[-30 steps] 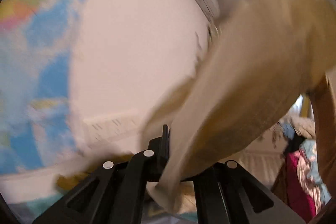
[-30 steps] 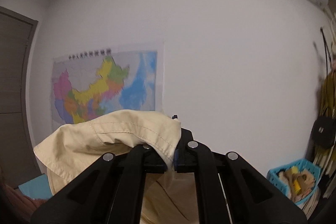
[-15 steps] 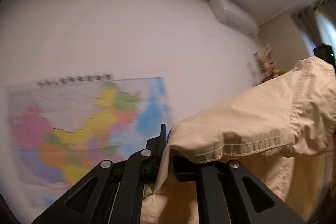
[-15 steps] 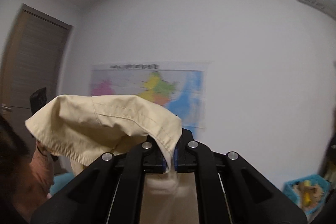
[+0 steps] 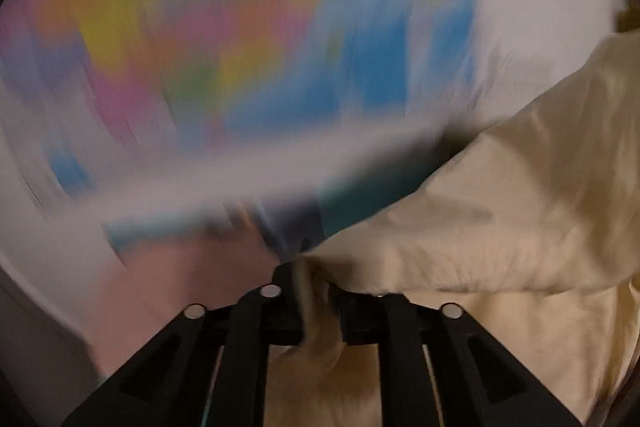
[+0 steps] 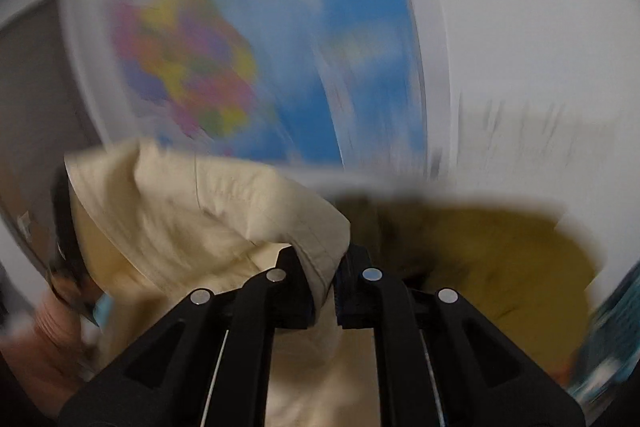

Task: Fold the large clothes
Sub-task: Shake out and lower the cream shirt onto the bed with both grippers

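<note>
Cream garment [image 5: 500, 227] pinched at two separate edges, one per gripper, probably so the cloth can hang and spread flat before a fold. Left gripper [image 5: 316, 291] nearly closed on a bunched edge, with the rest of the fabric billowing away toward 3 o'clock in the left wrist view. Right gripper [image 6: 328, 283] likewise clamped tight on a stitched hem, cloth draping off toward 9 o'clock in the right wrist view. Held up in the air, clear of any surface (none visible under it). Both views heavily smeared; colourful wall map [image 6: 256, 47] at 12 o'clock, blurred. Dark yellow heap [image 6: 500, 259] at 3 o'clock of the right gripper, too smeared to identify. Fold itself apparently not yet begun.
</note>
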Demonstrator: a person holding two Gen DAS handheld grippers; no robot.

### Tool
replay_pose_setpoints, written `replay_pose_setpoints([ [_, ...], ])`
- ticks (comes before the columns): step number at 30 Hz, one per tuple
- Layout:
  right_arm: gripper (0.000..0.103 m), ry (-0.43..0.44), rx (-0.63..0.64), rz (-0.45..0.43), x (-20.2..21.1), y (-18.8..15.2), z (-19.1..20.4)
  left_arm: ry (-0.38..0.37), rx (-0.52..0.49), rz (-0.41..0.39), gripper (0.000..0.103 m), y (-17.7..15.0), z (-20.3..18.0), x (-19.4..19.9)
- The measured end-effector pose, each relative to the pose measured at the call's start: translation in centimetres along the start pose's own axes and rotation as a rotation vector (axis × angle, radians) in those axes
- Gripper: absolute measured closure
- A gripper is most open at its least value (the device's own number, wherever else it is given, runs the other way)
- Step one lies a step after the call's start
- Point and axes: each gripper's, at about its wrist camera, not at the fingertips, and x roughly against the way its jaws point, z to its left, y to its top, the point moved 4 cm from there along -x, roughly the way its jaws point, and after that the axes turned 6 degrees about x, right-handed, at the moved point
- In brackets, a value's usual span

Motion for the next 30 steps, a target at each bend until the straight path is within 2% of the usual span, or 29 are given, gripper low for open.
replay_pose_setpoints([
  [3, 0.097, -0.025, -0.06, 0.149, -8.4, -2.8, -2.9, -0.013, 0.063, 0.14, 0.097, -2.2, 1.7, -7.6],
  [5, 0.096, -0.069, -0.089, 0.171, -10.7, -3.4, -4.5, -0.032, 0.113, 0.198, 0.093, -2.5, 2.8, -10.3],
  [6, 0.091, -0.071, -0.1, 0.175, -11.2, -3.2, -5.1, -0.027, 0.126, 0.217, 0.088, -2.3, 3.4, -11.1],
  [8, 0.08, -0.086, -0.105, 0.181, -11.3, -3.1, -5.8, 0.014, 0.134, 0.214, 0.051, -1.6, 4.4, -11.2],
  [10, 0.07, -0.165, -0.002, 0.178, -10.7, -2.5, -5.0, 0.033, 0.065, 0.131, 0.041, -0.4, 4.8, -9.7],
  [11, 0.056, -0.227, 0.085, 0.153, -9.4, -2.2, -3.8, 0.035, 0.037, 0.107, 0.033, -0.3, 4.5, -9.0],
  [12, 0.044, -0.233, 0.133, 0.13, -8.4, -2.2, -2.7, 0.023, 0.006, 0.074, 0.029, -0.2, 4.4, -7.8],
  [13, 0.043, -0.224, 0.184, 0.101, -7.6, -2.0, -1.4, -0.019, -0.018, 0.045, 0.025, -0.3, 4.0, -6.7],
  [14, 0.043, -0.218, 0.248, 0.087, -7.2, -1.7, 0.0, -0.107, -0.059, 0.018, 0.022, -0.6, 3.4, -5.1],
  [15, 0.042, -0.224, 0.297, 0.087, -7.4, -1.6, 0.9, -0.144, -0.079, 0.01, 0.02, -0.8, 2.2, -4.0],
  [17, 0.04, -0.242, 0.403, 0.105, -8.3, -2.0, 2.9, -0.255, -0.155, -0.01, 0.015, -1.9, 0.1, -2.3],
  [19, 0.04, -0.278, 0.493, 0.162, -10.9, -2.4, 3.7, -0.337, -0.245, 0.024, 0.011, -3.2, -2.8, -2.0],
  [21, 0.042, -0.305, 0.528, 0.193, -12.1, -2.4, 3.6, -0.365, -0.312, 0.1, 0.011, -4.6, -5.3, -3.0],
  [22, 0.042, -0.309, 0.533, 0.192, -12.9, -2.3, 3.5, -0.358, -0.323, 0.17, 0.011, -5.2, -6.3, -4.6],
  [23, 0.053, -0.31, 0.517, 0.188, -13.3, -1.9, 3.3, -0.35, -0.314, 0.23, 0.012, -5.5, -6.8, -6.0],
  [24, 0.079, -0.304, 0.491, 0.183, -13.3, -1.4, 3.0, -0.342, -0.29, 0.299, 0.016, -5.6, -7.0, -7.7],
  [25, 0.085, -0.27, 0.441, 0.181, -13.0, -0.9, 2.3, -0.336, -0.253, 0.355, 0.027, -5.4, -6.9, -9.3],
  [26, 0.091, -0.225, 0.383, 0.167, -12.5, -0.3, 1.8, -0.325, -0.206, 0.398, 0.044, -4.8, -6.6, -11.0],
  [27, 0.099, -0.187, 0.337, 0.141, -11.8, 0.4, 1.5, -0.327, -0.156, 0.414, 0.047, -3.8, -6.1, -12.2],
  [30, 0.101, -0.081, 0.152, 0.035, -9.5, 2.5, -0.3, -0.432, 0.042, 0.378, 0.049, 0.4, -4.0, -13.5],
])
